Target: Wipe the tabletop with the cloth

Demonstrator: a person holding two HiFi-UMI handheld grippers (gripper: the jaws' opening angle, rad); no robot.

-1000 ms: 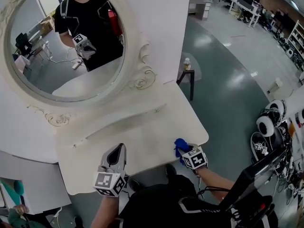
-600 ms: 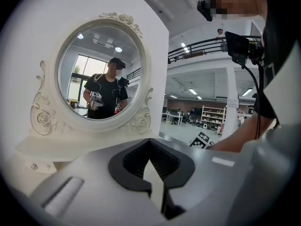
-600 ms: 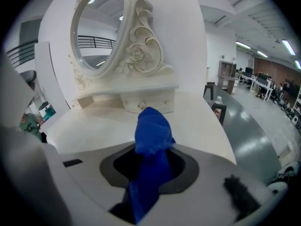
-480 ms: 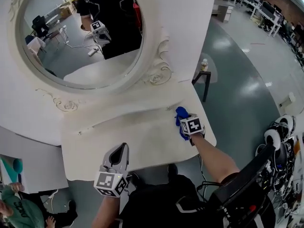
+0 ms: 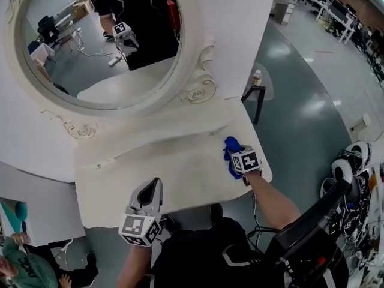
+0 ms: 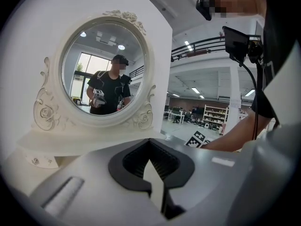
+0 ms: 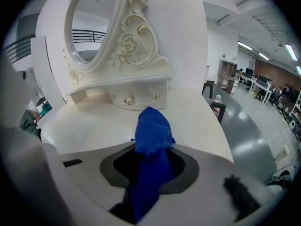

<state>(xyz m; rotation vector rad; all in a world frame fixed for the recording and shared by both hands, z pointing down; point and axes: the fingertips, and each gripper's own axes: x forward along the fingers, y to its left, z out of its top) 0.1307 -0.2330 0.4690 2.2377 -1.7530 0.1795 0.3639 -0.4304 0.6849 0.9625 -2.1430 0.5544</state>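
We start with the white dressing table (image 5: pixel 174 161), its curved tabletop bare and faintly smudged. Above it rises the oval mirror (image 5: pixel 90 47) in a carved white frame, reflecting a person in black. A small black stand (image 5: pixel 252 98) with a bottle on top stands on the floor past the table's right end. The left gripper (image 5: pixel 152 188) hangs over the tabletop's front edge. Its jaws are drawn nearly together, showing only a sliver of gap with nothing between them. The right gripper (image 5: pixel 234 158) sits over the tabletop's right end, near the edge, clamped on the blue cloth (image 5: pixel 231 146). The cloth bunches out ahead of the jaws, toward the little drawer knobs under the mirror.
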